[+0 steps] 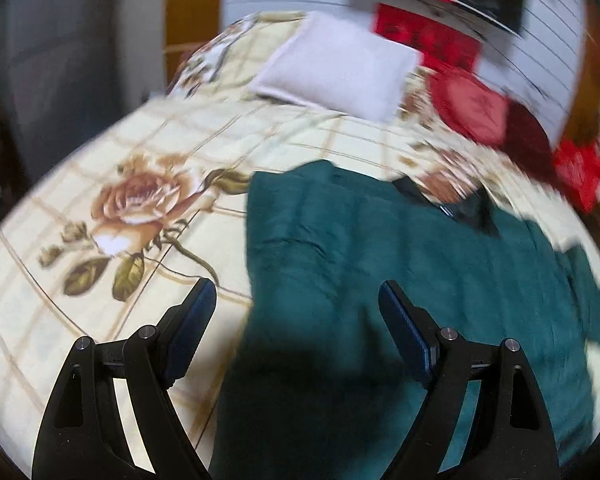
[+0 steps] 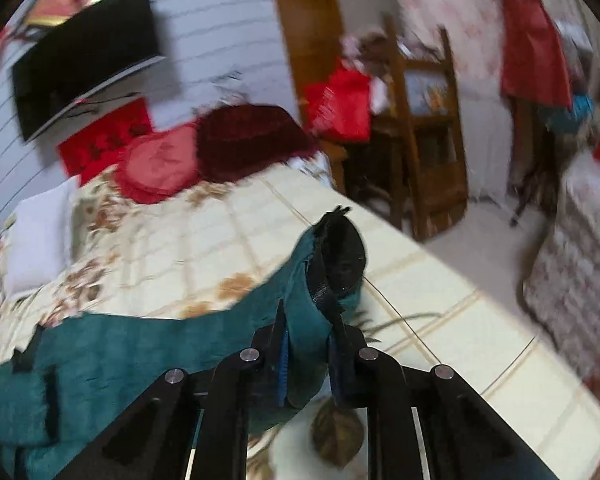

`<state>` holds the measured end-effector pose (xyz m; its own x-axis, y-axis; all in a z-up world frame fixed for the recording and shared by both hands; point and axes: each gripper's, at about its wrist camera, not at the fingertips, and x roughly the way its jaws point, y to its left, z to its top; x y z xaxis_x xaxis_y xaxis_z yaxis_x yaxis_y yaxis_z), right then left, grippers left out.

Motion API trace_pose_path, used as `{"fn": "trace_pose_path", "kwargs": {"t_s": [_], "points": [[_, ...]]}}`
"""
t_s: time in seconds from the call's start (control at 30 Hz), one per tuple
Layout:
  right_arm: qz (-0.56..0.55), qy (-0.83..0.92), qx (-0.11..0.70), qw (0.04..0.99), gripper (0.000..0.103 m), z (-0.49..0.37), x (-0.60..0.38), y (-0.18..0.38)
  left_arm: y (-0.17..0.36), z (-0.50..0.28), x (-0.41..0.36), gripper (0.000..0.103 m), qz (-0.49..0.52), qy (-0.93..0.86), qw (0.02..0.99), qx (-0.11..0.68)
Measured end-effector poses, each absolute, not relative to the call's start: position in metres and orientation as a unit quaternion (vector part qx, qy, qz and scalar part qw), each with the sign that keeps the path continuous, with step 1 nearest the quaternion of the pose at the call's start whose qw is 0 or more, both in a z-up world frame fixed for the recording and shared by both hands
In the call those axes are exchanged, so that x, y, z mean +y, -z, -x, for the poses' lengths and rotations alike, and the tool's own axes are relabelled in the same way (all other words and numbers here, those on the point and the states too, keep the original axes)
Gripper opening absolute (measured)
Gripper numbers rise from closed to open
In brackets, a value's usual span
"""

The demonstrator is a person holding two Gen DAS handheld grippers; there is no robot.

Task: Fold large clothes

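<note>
A dark teal garment [image 1: 380, 264] with black trim lies spread on a cream, rose-patterned bedspread [image 1: 120, 208]. In the left wrist view my left gripper [image 1: 296, 296] hovers open above the garment's left edge, with nothing between its blue pads. In the right wrist view my right gripper [image 2: 310, 320] is shut on a sleeve end of the teal garment [image 2: 304, 288]. The sleeve's black cuff [image 2: 342, 252] sticks up past the fingers, lifted off the bed, while the garment's body [image 2: 112, 348] trails away to the left.
A white pillow [image 1: 336, 64] and red cushions [image 1: 468, 100] lie at the head of the bed. A dark screen [image 2: 84, 52] hangs on the wall. Right of the bed's edge stand a wooden chair [image 2: 424, 128], red bags and a patterned bed or sofa [image 2: 580, 252].
</note>
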<state>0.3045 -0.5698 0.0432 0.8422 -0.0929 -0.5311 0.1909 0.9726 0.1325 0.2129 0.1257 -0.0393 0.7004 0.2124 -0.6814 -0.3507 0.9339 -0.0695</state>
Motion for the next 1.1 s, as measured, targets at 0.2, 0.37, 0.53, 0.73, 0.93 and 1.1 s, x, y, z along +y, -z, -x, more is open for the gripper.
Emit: {"fn": "trace_pose_path", "kwargs": {"t_s": [0.2,0.37,0.53,0.73,0.93,1.1], "points": [[-0.061,-0.011,0.246,0.967,0.015,-0.269,-0.481,-0.106,0.065,-0.178,0.082,0.084,0.012,-0.106,0.922,0.373],[-0.051,-0.087,0.257,0.961,0.015,-0.259,-0.392,-0.109,0.08,-0.168,0.094,0.084,0.043,-0.112,0.919,0.377],[-0.071,-0.148,0.286,0.944,0.015,-0.265,-0.317,-0.064,0.089,-0.168,0.112,0.084,0.097,-0.117,0.909,0.389],[-0.08,-0.219,0.337,0.912,0.015,-0.278,-0.225,0.019,0.097,-0.164,0.131,0.084,0.168,-0.109,0.898,0.393],[-0.036,-0.18,0.382,0.906,0.015,-0.282,-0.185,0.082,0.093,-0.167,0.125,0.084,0.153,-0.107,0.899,0.397],[-0.05,-0.2,0.359,0.91,0.051,-0.264,-0.193,0.078,0.049,-0.178,0.099,0.084,0.12,-0.073,0.925,0.353]]}}
